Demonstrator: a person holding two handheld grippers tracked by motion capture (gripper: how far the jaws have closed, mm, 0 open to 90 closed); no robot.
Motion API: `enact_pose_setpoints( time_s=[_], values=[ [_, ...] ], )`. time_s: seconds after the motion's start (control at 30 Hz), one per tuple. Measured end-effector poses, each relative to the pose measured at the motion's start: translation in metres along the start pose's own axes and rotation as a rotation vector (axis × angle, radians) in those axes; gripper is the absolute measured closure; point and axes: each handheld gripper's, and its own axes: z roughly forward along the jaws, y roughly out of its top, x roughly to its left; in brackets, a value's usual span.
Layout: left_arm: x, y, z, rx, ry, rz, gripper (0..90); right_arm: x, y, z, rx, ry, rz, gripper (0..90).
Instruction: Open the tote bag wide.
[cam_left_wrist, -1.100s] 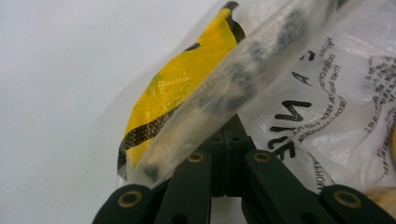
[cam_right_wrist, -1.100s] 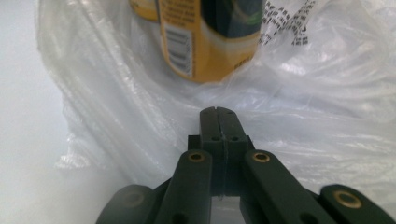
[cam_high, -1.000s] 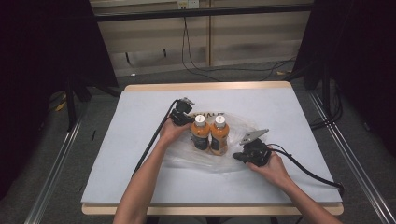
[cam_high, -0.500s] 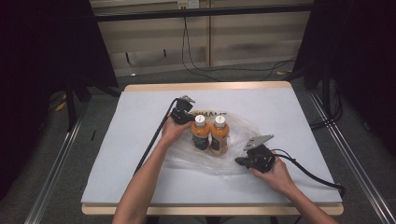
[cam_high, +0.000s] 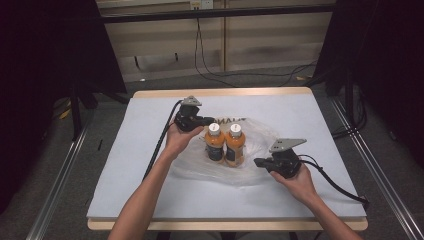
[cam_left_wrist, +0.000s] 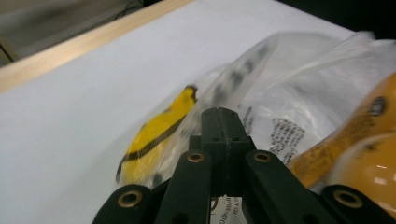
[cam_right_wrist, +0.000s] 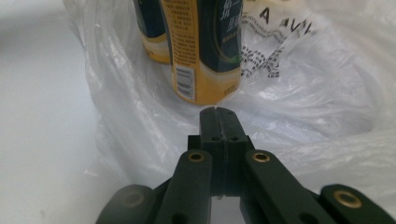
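Two grippers are in my hands, both with jaws pressed together: the left gripper (cam_high: 197, 120) at centre frame pinches the plastic bag (cam_high: 260, 137) by its upper left edge, and the right gripper (cam_high: 265, 163) pinches the same bag at its lower right. I see wide bare table (cam_high: 150, 150) to the left of the bag and along the bottom edge. Thin and clear, the bag bears black print and a yellow patch. Two orange bottles (cam_high: 225, 145) with white caps stand upright inside it, touching.
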Motion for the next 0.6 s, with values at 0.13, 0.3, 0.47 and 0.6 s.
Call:
enact_pose_setpoints(
  time_s=[0.13, 0.3, 0.47, 0.6],
  values=[
    [-0.007, 0.001, -0.02, -0.046, 0.013, 0.017, 90.0, -0.001, 0.001, -0.005, -0.036, -0.004, 0.007, 90.0],
    [-0.011, -0.008, -0.046, -0.097, 0.005, 0.005, 85.4, -0.002, 0.002, -0.012, -0.063, -0.011, 0.012, 88.4],
    [-0.019, -0.023, -0.07, -0.129, 0.002, 0.017, 72.4, 0.0, 0.001, -0.02, -0.102, -0.01, 0.021, 75.9],
    [-0.031, -0.035, -0.088, -0.133, 0.012, 0.056, 57.4, 0.003, 0.001, -0.03, -0.143, -0.019, 0.031, 64.9]
  ],
)
